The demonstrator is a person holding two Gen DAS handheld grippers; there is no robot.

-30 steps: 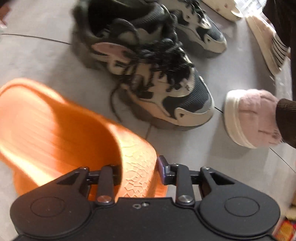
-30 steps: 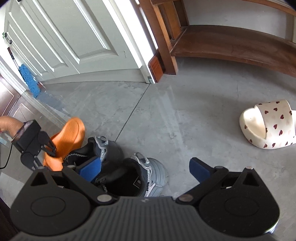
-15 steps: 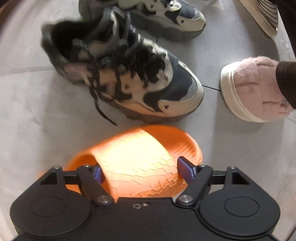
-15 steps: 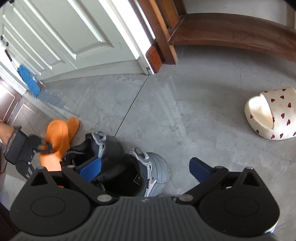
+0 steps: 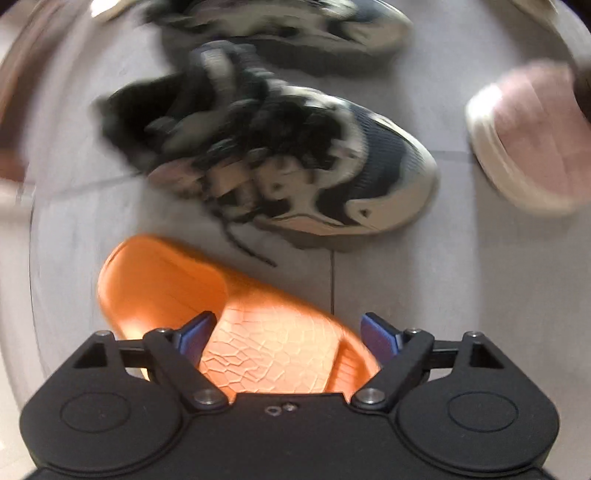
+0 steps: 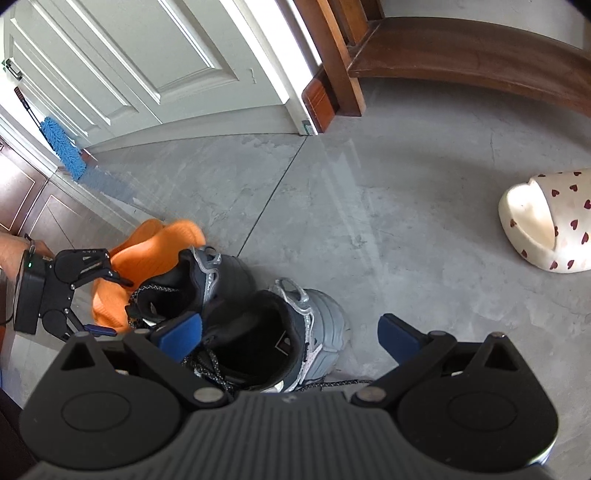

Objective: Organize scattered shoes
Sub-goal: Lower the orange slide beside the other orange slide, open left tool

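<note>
An orange slipper (image 5: 273,343) lies on the grey floor right below my left gripper (image 5: 288,334). The jaws are opening, and their blue pads stand apart on either side of the strap without pressing it. Just beyond it are two dark grey and cream lace-up sneakers, the near sneaker (image 5: 295,166) and the far sneaker (image 5: 295,26), both blurred. In the right wrist view the left gripper (image 6: 114,305) hovers over the orange slippers (image 6: 147,254), next to the sneakers (image 6: 288,325). My right gripper (image 6: 290,334) is open above the sneakers, holding nothing. A white slipper with red hearts (image 6: 546,221) lies alone, far right.
A person's foot in a pink furry slipper (image 5: 528,140) stands right of the sneakers. A white door (image 6: 147,66), a blue mop (image 6: 62,147) and dark wooden furniture (image 6: 461,51) line the far side. Bare grey floor (image 6: 369,221) separates the sneakers from the heart slipper.
My left gripper, shut on the orange slipper's strap a second ago, has set it down beside the near sneaker and opened its jaws. The right gripper has stayed open, almost still.
</note>
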